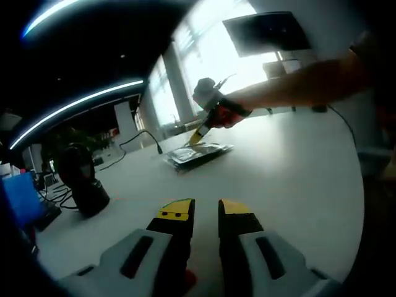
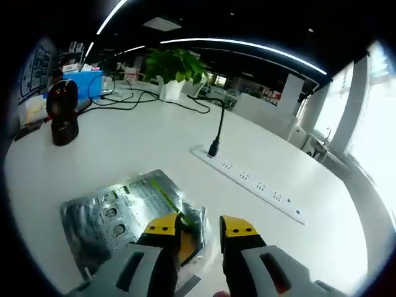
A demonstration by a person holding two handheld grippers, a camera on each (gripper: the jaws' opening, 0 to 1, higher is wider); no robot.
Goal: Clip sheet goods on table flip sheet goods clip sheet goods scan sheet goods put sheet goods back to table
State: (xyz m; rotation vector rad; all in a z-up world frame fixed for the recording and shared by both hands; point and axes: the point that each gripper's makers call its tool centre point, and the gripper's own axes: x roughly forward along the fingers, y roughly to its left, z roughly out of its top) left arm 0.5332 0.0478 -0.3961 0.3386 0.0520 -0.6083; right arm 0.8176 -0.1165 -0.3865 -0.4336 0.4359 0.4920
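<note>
While the sheet goods (image 2: 127,213), a silvery printed foil pack, lies flat on the white table (image 2: 148,145), the task looks to be in its early part. No lift, no flip and no scan is evident here.

Right gripper (image 2: 201,232) sits low over the pack's near corner, jaws a small way apart. The left jaw overlaps the pack's edge, the right jaw is over bare table. Whether a jaw touches the foil I cannot tell. Nothing reads as pinched, so I judge this as the approach to a clip, not a finished grasp.

In the left gripper view the same pack (image 1: 198,154) shows far across the table (image 1: 291,179), with the right gripper (image 1: 202,133) tipped down onto its far edge. Left gripper (image 1: 205,213) hovers well apart from the pack, jaws parted with a narrow gap, holding nothing.

A dark scanner-like stand (image 2: 62,111) is on the table, well apart from the pack; likely the scan spot, a guess only. A power strip (image 2: 247,176) lies beyond the pack, and a plant (image 2: 176,65) sits at the far side.

Left to do, as judged: close on the pack, flip it, clip again, carry to scan, set back on the table. Printed face is up now; which face counts as flipped I cannot tell.
</note>
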